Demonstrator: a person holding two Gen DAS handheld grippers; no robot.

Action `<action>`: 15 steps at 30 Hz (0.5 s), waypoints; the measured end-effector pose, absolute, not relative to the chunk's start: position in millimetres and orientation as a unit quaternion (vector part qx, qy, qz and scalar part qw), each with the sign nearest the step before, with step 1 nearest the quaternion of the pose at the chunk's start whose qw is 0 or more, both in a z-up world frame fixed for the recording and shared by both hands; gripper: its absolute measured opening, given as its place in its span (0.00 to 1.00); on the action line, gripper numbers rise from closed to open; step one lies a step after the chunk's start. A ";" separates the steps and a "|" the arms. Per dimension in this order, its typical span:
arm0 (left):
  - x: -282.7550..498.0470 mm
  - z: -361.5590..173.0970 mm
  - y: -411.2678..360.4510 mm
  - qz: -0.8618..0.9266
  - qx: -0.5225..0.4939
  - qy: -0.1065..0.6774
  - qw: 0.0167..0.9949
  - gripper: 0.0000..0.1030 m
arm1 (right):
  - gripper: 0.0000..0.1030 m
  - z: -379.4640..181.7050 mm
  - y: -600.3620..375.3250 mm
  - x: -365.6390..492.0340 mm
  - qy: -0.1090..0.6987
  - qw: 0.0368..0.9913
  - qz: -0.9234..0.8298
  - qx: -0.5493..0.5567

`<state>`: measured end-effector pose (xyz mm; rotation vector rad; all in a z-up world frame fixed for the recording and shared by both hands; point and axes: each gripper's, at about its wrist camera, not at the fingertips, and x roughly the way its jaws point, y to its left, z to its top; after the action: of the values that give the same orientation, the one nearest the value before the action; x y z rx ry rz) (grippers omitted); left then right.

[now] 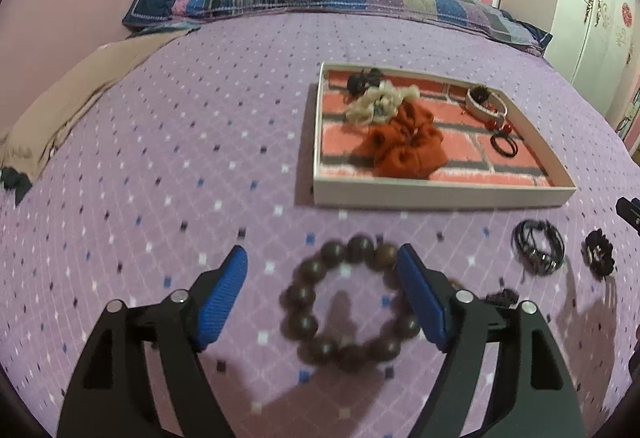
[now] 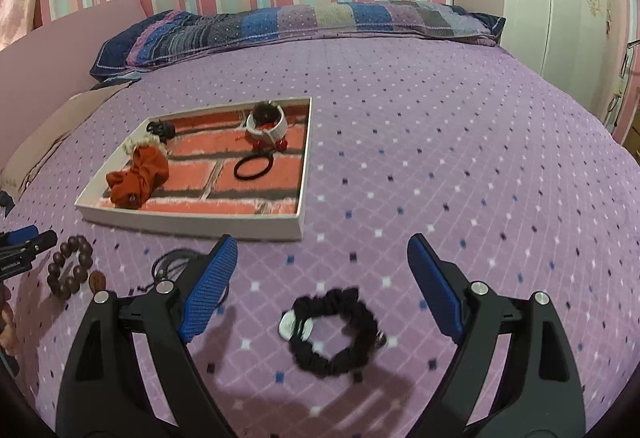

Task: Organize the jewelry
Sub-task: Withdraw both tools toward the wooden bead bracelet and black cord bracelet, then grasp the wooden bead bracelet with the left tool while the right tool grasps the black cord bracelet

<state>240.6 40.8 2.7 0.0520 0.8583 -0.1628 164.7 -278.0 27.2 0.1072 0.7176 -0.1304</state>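
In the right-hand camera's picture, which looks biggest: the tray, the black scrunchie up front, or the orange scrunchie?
1. Tray, clearly the largest.
2. Black scrunchie.
3. Orange scrunchie.
The black one lies much nearer the camera, so the two scrunchies' true order is uncertain.

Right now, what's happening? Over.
Both grippers open: left gripper over bead bracelet, right gripper over black scrunchie. Tray ahead. Nothing blocking.
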 end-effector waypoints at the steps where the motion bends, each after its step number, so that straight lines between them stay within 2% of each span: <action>1: 238.6 -0.7 42.8 -0.078 0.022 0.419 0.904 0.74 | 0.83 24.9 -275.1 163.4 0.352 0.932 -0.063 0.050; 15: 229.4 -22.5 59.8 -0.060 0.017 0.415 0.908 0.74 | 0.83 -4.9 -223.5 167.4 0.350 0.934 -0.070 0.033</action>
<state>229.4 59.8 -22.5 0.0360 0.8574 -0.1234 167.4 -223.5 -4.9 0.0680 0.7159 -0.1426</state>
